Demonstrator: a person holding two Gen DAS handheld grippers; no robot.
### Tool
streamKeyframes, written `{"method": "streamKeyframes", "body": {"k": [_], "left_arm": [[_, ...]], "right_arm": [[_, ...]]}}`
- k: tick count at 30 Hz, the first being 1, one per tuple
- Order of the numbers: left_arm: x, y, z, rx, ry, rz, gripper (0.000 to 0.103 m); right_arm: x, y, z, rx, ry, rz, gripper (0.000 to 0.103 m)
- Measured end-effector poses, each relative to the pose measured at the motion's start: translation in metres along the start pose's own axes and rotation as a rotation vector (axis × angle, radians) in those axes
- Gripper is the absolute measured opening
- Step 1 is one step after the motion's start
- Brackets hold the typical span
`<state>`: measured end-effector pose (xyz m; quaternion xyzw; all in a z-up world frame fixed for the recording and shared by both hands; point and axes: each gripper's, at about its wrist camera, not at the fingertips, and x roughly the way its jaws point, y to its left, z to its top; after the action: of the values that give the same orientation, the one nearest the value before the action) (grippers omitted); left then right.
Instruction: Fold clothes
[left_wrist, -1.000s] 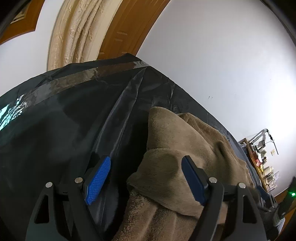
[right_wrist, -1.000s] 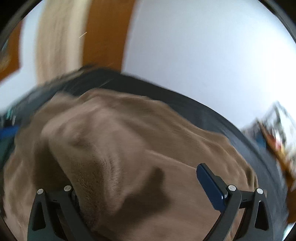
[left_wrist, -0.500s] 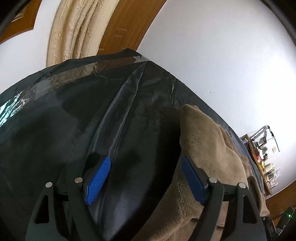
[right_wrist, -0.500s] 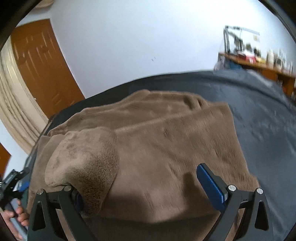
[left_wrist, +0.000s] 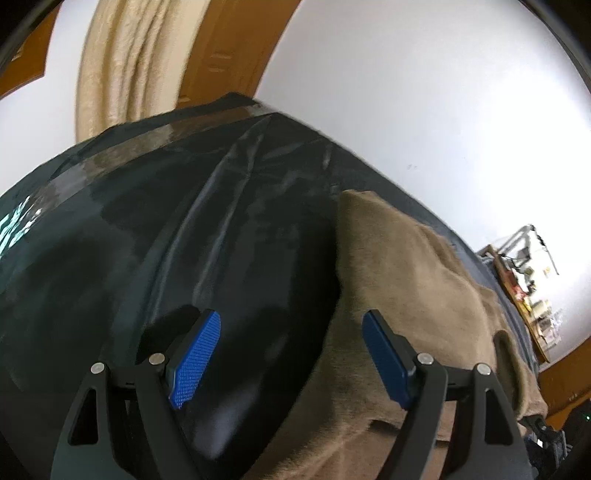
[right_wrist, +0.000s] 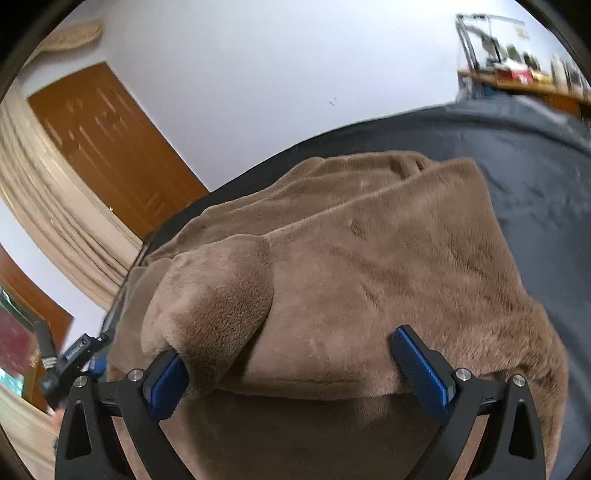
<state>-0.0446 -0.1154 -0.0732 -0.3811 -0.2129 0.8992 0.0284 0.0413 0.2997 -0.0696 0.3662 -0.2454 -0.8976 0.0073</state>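
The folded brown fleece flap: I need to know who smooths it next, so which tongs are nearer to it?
Right. The right tongs stand open directly over the flap, its fleece brushing one pad. The left tongs are open beside the garment's edge, mostly over the black cover.

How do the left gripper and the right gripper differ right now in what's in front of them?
The left gripper is over bare black table cover, its right finger at the brown fleece garment's edge; the right gripper is wholly over the garment. Nothing touches the left gripper's pads; a folded flap bunches against the right gripper's left pad, unpinched. Both stand wide open, with blue pads.
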Motion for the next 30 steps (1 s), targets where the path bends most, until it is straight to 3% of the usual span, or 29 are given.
{"method": "streamKeyframes", "body": {"k": [6,9,12,18,23,26,30], "left_arm": [[-0.019,-0.035,-0.009,0.194,-0.1,-0.034,0.083],[-0.013,-0.044,-0.013,0.248,-0.06,-0.077,0.083],[-0.007,-0.044,-0.012,0.26,-0.032,-0.075,0.083],[0.001,-0.047,-0.015,0.269,0.006,-0.034,0.084],[0.015,-0.045,-0.015,0.254,0.046,0.019,0.084],[0.017,-0.039,-0.015,0.235,0.052,0.05,0.084],[0.017,-0.036,-0.017,0.221,0.053,0.066,0.084]], "right_arm": [[-0.019,0.039,-0.01,-0.236,-0.112,-0.094,0.102],[-0.029,0.07,-0.015,-0.379,-0.187,-0.12,0.102],[-0.026,0.096,-0.016,-0.463,-0.21,-0.113,0.102],[0.029,0.135,-0.014,-0.586,-0.099,-0.169,0.102],[0.073,0.14,-0.017,-0.681,0.007,-0.298,0.102],[0.069,0.121,-0.008,-0.639,-0.02,-0.372,0.102],[0.035,0.064,0.016,-0.397,-0.093,-0.411,0.102]]}}
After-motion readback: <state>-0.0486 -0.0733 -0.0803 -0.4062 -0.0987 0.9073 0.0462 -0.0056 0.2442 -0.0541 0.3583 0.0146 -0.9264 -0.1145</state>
